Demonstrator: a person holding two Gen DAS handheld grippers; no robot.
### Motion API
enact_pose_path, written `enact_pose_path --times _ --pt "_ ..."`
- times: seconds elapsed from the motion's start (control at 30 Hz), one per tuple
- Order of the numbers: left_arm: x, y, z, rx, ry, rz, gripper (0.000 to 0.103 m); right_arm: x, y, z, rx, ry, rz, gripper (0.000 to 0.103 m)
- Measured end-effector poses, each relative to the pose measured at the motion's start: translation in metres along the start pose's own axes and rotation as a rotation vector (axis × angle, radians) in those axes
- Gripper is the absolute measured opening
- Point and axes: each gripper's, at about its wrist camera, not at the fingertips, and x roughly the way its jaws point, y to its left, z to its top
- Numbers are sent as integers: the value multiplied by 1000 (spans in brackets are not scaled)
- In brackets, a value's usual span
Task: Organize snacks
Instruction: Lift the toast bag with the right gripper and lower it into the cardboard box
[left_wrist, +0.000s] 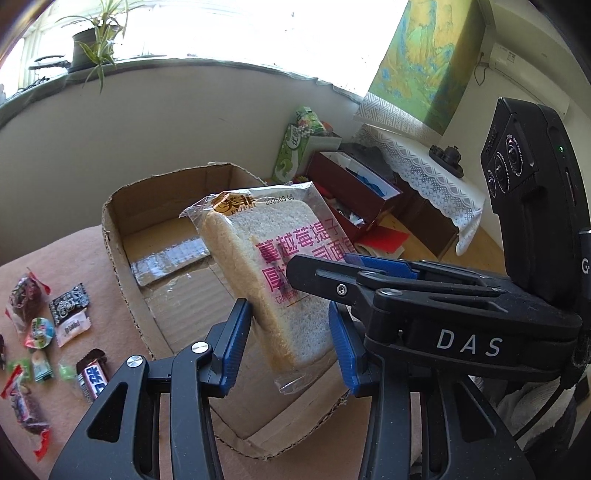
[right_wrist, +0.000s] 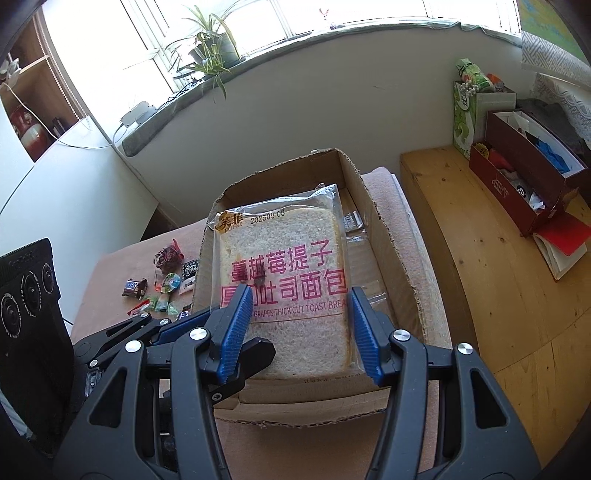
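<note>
Plastic-wrapped toast slice (right_wrist: 288, 288) clamped between both jaws, above cardboard box (left_wrist: 122, 206).

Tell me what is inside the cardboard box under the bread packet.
The cardboard box shows only its taped floor flaps; no snacks lie on the visible floor. The bread packet, gripped by both tools, hides part of the floor, so that part cannot be checked.

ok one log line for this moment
held: clear-wrapped white toast slice | by: left gripper + right gripper | over: open brown cardboard box | candies: outside
</note>
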Motion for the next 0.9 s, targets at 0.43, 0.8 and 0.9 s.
enact_pose_path --times 0.43,0.8,0.9 --pt "9 -6 -1 39 32 29 41 -3 -13 2 14 -21 -80 56" --pt "-14 1 -6 35 -2 45 43 -12 -2 0 -10 -43 -101 56" --pt "-22 2 -9 38 -12 51 45 -15 4 -2 -18 -49 -106 56"
